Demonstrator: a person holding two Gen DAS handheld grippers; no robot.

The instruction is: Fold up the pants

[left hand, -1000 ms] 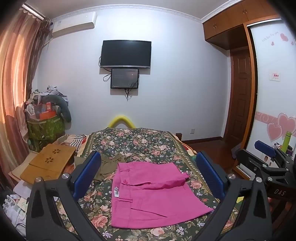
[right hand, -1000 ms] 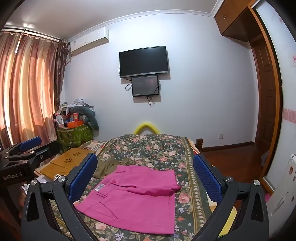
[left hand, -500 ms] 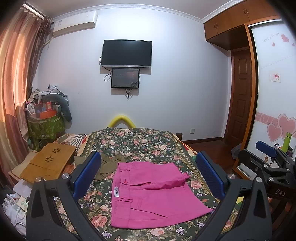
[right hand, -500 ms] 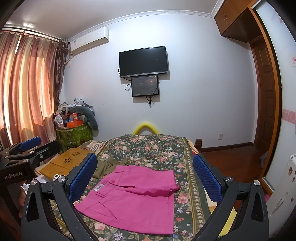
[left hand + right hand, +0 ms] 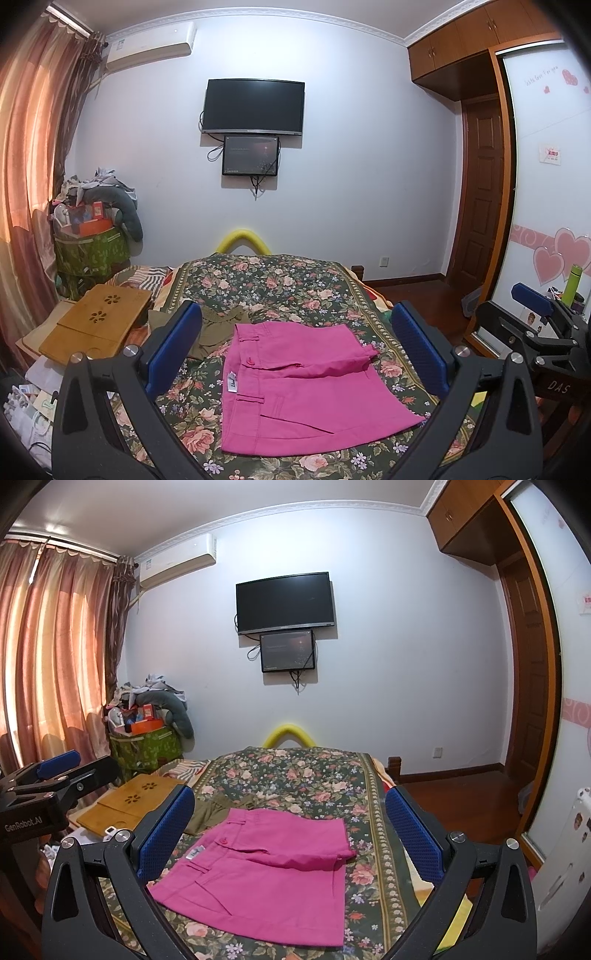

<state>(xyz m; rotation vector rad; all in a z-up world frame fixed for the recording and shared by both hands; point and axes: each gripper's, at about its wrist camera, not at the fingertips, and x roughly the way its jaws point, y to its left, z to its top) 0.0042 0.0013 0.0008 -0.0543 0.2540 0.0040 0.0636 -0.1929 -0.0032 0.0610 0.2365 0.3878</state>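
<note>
Bedroom w/ floral bedspread [image 5: 295, 291] as the work surface: pink pants [image 5: 306, 384] lie flat mid-bed, already folded w/ one half over the other, waistband toward the wood tray [image 5: 96, 325], prob spread so edges are easy to reach. Olive garment [image 5: 218, 325] sits just behind them. Left gripper [image 5: 295, 350] and right gripper [image 5: 290, 834] both hover above the near edge, jaws wide apart, holding nothing, aimed forward over the pants

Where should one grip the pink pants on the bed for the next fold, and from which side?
Probably at the hem corners of the pink pants, at the right edge, one gripper each, coming from above. They lie flat, waistband left, and both grippers are open above them.
</note>
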